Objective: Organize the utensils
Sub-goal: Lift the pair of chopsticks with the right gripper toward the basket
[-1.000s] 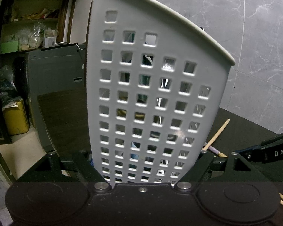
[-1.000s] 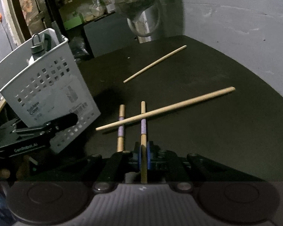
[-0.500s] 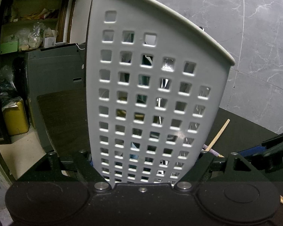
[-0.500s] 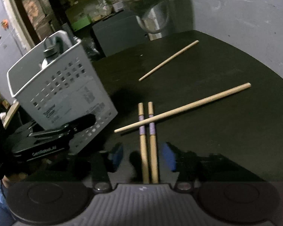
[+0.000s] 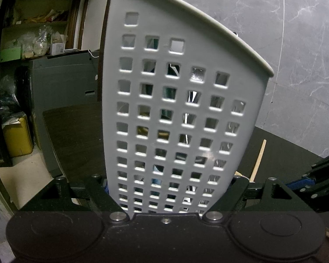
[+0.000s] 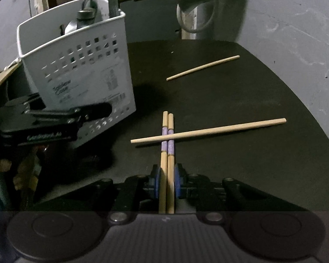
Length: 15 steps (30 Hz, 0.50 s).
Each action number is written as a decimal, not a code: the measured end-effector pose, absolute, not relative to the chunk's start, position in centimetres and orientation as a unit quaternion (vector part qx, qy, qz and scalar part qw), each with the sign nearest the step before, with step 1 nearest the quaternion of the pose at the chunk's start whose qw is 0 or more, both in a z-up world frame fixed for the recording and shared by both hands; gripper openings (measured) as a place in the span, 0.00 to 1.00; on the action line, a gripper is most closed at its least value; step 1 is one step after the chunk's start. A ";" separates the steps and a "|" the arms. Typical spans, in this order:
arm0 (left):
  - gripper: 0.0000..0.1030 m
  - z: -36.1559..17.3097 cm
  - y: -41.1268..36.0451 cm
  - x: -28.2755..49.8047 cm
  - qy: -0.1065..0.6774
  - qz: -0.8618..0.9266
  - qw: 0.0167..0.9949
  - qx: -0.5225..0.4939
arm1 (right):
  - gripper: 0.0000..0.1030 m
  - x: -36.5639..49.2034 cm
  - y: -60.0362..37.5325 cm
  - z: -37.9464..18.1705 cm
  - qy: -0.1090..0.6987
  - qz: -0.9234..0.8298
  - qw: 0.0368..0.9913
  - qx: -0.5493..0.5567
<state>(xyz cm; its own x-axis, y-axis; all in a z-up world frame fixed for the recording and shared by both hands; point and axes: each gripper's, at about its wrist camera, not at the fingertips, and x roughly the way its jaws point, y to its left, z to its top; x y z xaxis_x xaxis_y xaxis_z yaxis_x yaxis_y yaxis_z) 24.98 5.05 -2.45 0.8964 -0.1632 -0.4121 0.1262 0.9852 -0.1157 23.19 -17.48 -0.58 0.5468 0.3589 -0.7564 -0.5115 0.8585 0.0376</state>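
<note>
Black table (image 6: 241, 100) filled most of the right wrist frame. White perforated basket (image 6: 81, 65) stood upper left, tilted, clenched low on its sides by the left gripper (image 5: 168, 188). Two plain chopsticks lay on the table, one (image 6: 208, 130) crossing over the banded pair (image 6: 167, 151), one (image 6: 202, 67) apart at upper right. Right gripper (image 6: 167, 180) at lower centre had just been closing, blue pads now grasping the pair side by side.
</note>
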 end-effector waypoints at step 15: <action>0.80 -2.6 5.2 24.9 0.214 -0.075 0.973 -0.045 | 0.20 25.5 -16.2 -0.1 0.435 0.264 0.853 -0.116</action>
